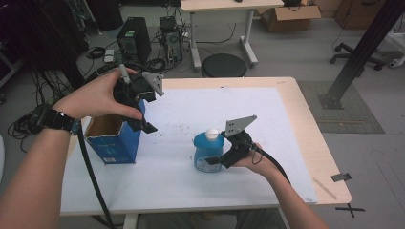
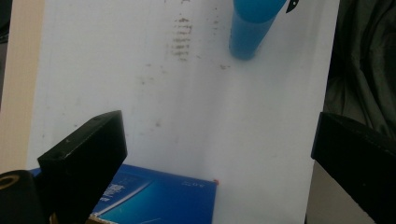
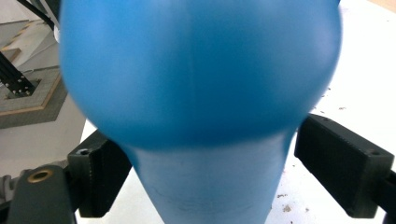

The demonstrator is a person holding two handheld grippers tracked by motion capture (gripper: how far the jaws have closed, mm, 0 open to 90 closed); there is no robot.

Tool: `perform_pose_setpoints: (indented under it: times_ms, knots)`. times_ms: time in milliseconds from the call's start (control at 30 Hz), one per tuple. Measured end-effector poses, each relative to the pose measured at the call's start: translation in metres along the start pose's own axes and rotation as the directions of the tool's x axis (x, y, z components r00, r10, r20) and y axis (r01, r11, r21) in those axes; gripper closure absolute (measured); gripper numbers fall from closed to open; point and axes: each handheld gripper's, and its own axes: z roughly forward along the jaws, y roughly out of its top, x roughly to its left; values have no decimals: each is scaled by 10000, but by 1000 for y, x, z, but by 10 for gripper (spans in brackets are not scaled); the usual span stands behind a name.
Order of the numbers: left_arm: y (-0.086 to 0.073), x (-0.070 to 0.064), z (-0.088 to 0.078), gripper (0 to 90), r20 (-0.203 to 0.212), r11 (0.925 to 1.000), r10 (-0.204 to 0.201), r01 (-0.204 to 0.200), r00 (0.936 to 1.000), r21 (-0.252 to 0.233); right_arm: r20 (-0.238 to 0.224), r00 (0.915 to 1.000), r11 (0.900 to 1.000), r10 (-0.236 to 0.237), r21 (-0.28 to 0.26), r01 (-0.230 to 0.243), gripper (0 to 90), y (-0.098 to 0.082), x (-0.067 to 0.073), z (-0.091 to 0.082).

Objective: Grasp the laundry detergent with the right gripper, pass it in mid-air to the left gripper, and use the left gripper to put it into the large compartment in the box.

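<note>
Fingers of the right gripper flank the blue bottle at center frame, apparently not yet touching it, likely set for a grasp. It stands upright on the white mat, long axis vertical, white cap up. Left gripper, spread empty, hovers over the blue box at left, probably waiting.

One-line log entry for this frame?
left hand-held gripper: open above blue box | right hand-held gripper: jaws flank blue bottle, contact unclear | bottle upright on white mat
</note>
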Motion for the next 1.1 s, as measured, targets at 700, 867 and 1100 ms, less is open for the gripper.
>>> perform_pose_setpoints:
  times_ms: [700, 867, 1100]
  knots:
    - [0, 0, 1, 43, 28, 10000, 30, -30, 10000, 28, -38, 9999, 9999, -103, -97, 102, 227, -1, -1, 1]
    - [-1, 0, 1, 44, 34, 10000, 4, -4, 10000, 34, -14, 9999, 9999, -132, -94, 132, 242, -1, 0, 2]
    - [0, 0, 2, 43, 31, 10000, 41, -41, 10000, 51, -43, 9998, 9997, -191, -136, 191, 274, 0, 0, 3]
